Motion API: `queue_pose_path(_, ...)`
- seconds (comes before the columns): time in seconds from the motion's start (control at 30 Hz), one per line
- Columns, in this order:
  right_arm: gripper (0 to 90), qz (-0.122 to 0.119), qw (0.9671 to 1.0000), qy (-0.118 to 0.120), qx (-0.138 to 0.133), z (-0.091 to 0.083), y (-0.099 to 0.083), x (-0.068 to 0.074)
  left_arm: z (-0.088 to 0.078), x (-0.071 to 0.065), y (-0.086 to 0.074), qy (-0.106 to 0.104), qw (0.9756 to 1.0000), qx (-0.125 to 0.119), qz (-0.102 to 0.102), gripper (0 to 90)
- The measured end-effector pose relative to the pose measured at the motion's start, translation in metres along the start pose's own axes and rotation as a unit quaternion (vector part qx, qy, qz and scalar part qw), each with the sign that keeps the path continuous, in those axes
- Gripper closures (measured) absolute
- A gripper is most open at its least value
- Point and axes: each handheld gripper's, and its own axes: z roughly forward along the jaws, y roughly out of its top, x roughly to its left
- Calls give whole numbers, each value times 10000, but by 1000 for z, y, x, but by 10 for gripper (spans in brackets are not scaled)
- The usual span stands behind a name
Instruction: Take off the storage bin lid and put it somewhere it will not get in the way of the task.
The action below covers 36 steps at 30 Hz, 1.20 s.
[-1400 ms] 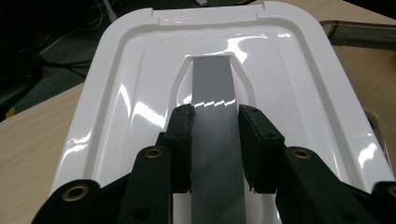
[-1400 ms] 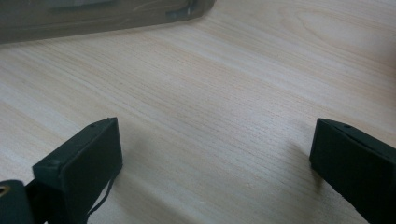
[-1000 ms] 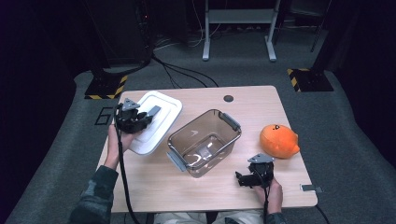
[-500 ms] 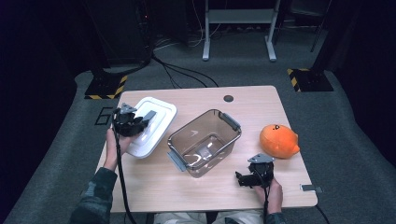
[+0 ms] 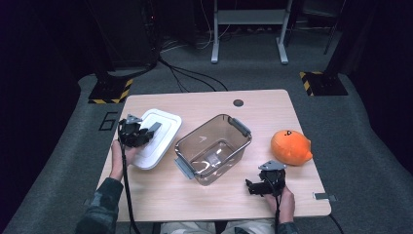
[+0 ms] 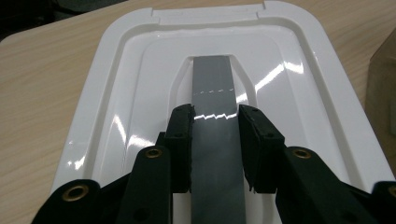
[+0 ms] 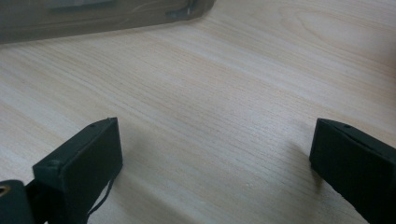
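Observation:
My left gripper (image 5: 145, 134) (image 6: 215, 114) is shut on the grey handle strip (image 6: 212, 88) of a white rectangular lid (image 5: 158, 136) (image 6: 135, 70). The lid lies low at the table's left side, apparently on the wood. A clear brown-tinted container (image 5: 214, 146) (image 7: 93, 16) with grey latches stands empty at mid-table, to the right of the lid. Near the front right edge my right gripper (image 5: 252, 187) (image 7: 215, 140) rests open, jaws wide apart over bare wood, pointing left toward the container.
An orange plush toy (image 5: 290, 146) lies at the right of the wooden table (image 5: 272, 107). A small round hole (image 5: 238, 103) sits near the back edge. Cables and stand legs are on the dark floor behind the table.
My left gripper has lowered the white lid and drawn it slightly toward the person. The right gripper has stayed where it was.

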Motion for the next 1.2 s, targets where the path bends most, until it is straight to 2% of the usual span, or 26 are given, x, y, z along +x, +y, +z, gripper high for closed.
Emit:
queue_pose_path(0.3, 17, 0, 10000, -2, 0, 0, 0, 0, 12, 9, -16, 12, 9998, 169, -124, 663)
queue_pose_path(0.33, 17, -1, 10000, -2, 0, 0, 0, 0, 14, 9, -18, 1, 9997, 161, -203, 663)
queue_pose_path(0.7, 17, 0, 10000, -1, 0, 0, 0, 0, 29, 13, -33, 17, 9991, 312, -291, 663)
queue_pose_path(0.87, 17, -3, 10000, -4, -4, 0, 0, 0, 35, 15, -39, 65, 9987, 396, -308, 663)
queue_pose_path(1.2, 17, -2, 10000, -2, -1, 0, 0, 0, 47, 20, -45, 210, 9983, 407, -370, 662)
